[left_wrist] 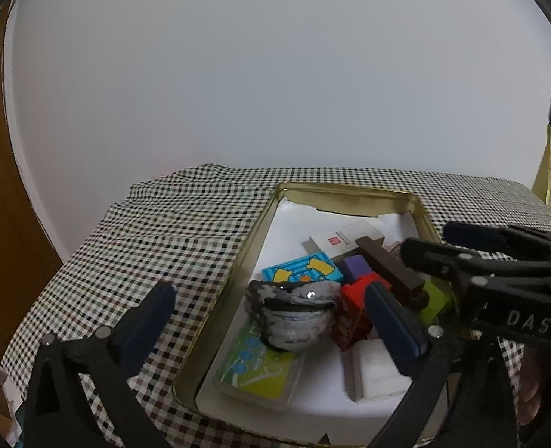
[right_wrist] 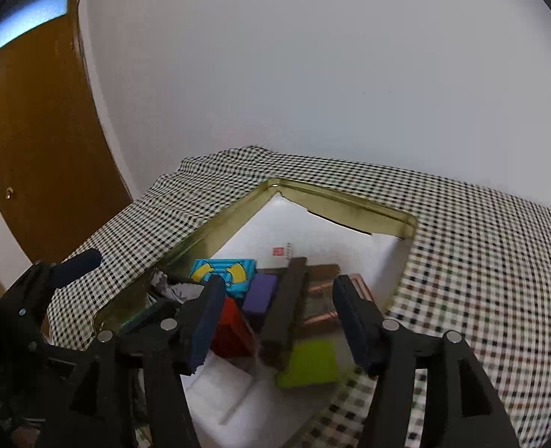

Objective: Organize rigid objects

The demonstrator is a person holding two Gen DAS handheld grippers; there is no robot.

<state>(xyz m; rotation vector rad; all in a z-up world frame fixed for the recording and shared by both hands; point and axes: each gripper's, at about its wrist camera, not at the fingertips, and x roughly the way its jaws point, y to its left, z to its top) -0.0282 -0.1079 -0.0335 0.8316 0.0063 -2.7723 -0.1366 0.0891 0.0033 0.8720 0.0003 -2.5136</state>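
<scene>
A gold tin (left_wrist: 260, 224) lined in white holds the objects. My left gripper (left_wrist: 269, 323) is open wide around a grey-white round lump (left_wrist: 290, 317), neither pad touching it; its left finger hangs outside the tin over the cloth. My right gripper (right_wrist: 281, 323) is open, and a dark brown bar (right_wrist: 286, 306) lies between its fingers with gaps on both sides. Around the bar lie a red block (right_wrist: 230, 330), a purple block (right_wrist: 262, 293), a lime block (right_wrist: 310, 364) and a blue-yellow box (right_wrist: 223, 274). In the left wrist view the right gripper (left_wrist: 430, 240) reaches in from the right.
A checked cloth (left_wrist: 163, 231) covers the table. The tin also holds a green-white flat case (left_wrist: 260, 369), a white foam block (left_wrist: 380, 369) and a white card with a red seal (left_wrist: 346, 239). A white wall stands behind; a brown door (right_wrist: 32, 149) is at left.
</scene>
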